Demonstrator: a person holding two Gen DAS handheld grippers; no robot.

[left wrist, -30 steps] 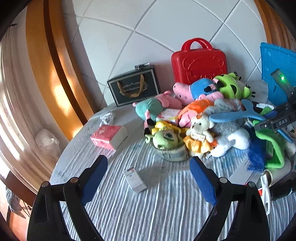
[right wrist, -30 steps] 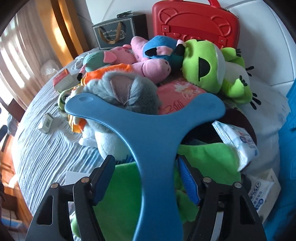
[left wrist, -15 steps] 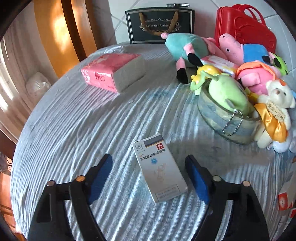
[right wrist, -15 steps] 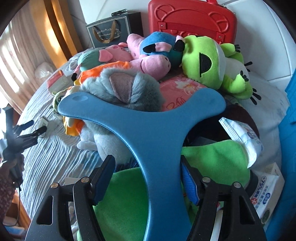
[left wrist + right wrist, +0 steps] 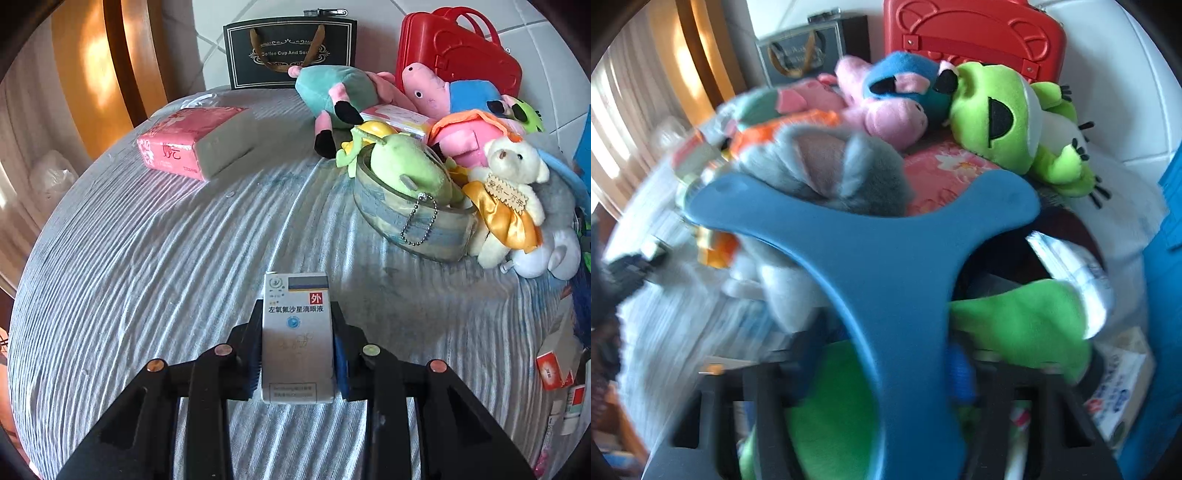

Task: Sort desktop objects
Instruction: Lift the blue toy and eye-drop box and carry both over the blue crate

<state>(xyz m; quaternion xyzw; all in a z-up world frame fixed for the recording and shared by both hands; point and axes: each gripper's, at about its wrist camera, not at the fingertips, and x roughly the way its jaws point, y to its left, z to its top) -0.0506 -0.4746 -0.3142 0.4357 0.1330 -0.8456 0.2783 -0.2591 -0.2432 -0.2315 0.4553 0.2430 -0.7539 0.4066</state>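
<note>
My left gripper (image 5: pixel 297 343) is shut on a small white medicine box (image 5: pixel 295 332) with Chinese print, low over the striped grey cloth (image 5: pixel 147 277). My right gripper (image 5: pixel 886 365) is shut on the stem of a blue Y-shaped plastic piece (image 5: pixel 879 258), held over the toy pile; this view is blurred. Plush toys lie ahead: a grey one (image 5: pixel 831 166), a pink pig (image 5: pixel 886 114), a green frog (image 5: pixel 997 118), a white bear (image 5: pixel 506 199).
A pink tissue pack (image 5: pixel 192 147) lies far left. A tape roll (image 5: pixel 410 221) holds a green toy. A black gift bag (image 5: pixel 291 51) and a red case (image 5: pixel 458 51) stand by the wall. Small boxes (image 5: pixel 554 365) lie at the right edge. A blue bin (image 5: pixel 1171 258) stands right.
My left gripper has moved forward and closed on the medicine box, which now sits straight between the fingers. My right gripper, still holding the blue piece, is moving and its view has blurred.
</note>
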